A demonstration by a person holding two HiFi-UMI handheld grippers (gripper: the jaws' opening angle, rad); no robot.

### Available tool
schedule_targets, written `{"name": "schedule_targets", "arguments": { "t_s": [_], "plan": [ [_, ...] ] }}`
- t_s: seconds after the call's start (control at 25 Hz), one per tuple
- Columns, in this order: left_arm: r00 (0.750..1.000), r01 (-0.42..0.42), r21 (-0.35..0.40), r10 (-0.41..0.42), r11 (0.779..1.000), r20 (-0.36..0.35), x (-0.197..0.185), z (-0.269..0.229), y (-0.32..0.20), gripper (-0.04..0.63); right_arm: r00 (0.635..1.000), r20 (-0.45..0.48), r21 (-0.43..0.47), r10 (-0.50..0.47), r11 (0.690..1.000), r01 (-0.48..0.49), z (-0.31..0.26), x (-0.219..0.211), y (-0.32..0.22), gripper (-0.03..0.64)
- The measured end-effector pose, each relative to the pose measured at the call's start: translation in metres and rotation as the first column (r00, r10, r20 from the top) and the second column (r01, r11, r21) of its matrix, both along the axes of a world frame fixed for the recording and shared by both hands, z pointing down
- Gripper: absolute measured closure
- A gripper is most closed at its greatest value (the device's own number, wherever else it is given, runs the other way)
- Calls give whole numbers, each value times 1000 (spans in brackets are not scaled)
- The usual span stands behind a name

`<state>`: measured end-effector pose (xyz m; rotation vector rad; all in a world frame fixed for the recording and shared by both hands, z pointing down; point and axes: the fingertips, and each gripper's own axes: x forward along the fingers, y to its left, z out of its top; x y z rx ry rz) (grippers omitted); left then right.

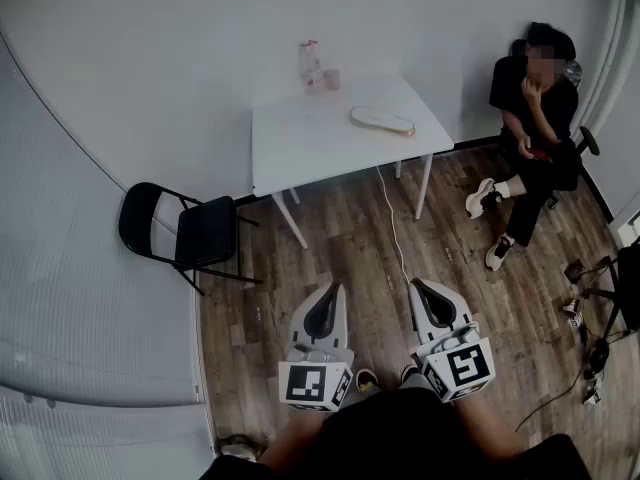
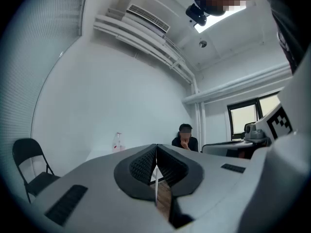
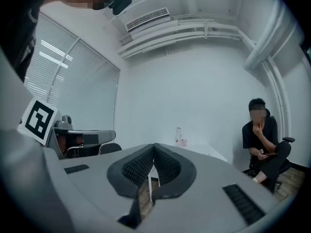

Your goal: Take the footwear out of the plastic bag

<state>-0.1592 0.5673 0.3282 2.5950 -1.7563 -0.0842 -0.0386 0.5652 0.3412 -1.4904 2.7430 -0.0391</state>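
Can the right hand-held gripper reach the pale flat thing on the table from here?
Probably not yet. The right hand-held gripper, jaws shut, is over the floor, well short of the white table where the pale flat item lies. Nothing blocks the way; it just needs carrying closer.

The left claw is pointing level into the room, its dark ribbed jaws pressing together with nothing between them. A strip of wooden floor is showing through the gap beneath them. Far beyond, a clear bottle is standing on a white surface, and a person is sitting to its right, hand raised to the face. A black folding chair is standing at the far left. On the right, a marker cube is showing before a window.
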Motion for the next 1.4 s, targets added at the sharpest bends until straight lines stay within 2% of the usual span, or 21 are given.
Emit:
{"name": "schedule_targets", "arguments": {
  "t_s": [0.36,0.56,0.68,0.84,1.12,1.4],
  "plan": [
    [1000,-11,-2,11,1000,5,-14,5,-15,574,1000,0,4,19,1000,-19,-1,-12,-17,600],
    [1000,-14,3,14,1000,3,-28,2,-23,574,996,90,6,9,1000,-9,-9,-17,-21,600],
    [1000,-19,10,19,1000,-6,-38,5,-25,574,996,86,-24,8,1000,-6,-3,-22,-25,600],
    [999,-36,-1,36,999,-27,-46,9,-28,574,991,133,-63,14,998,-5,-1,-22,-27,600],
    [997,-67,-3,67,998,-33,-49,8,-27,574,995,90,-58,47,997,-42,-3,-18,-19,600],
    [999,-42,-13,41,999,-33,-64,12,-29,574,996,83,-46,35,998,-31,-3,-25,-29,600]
  ]
}}
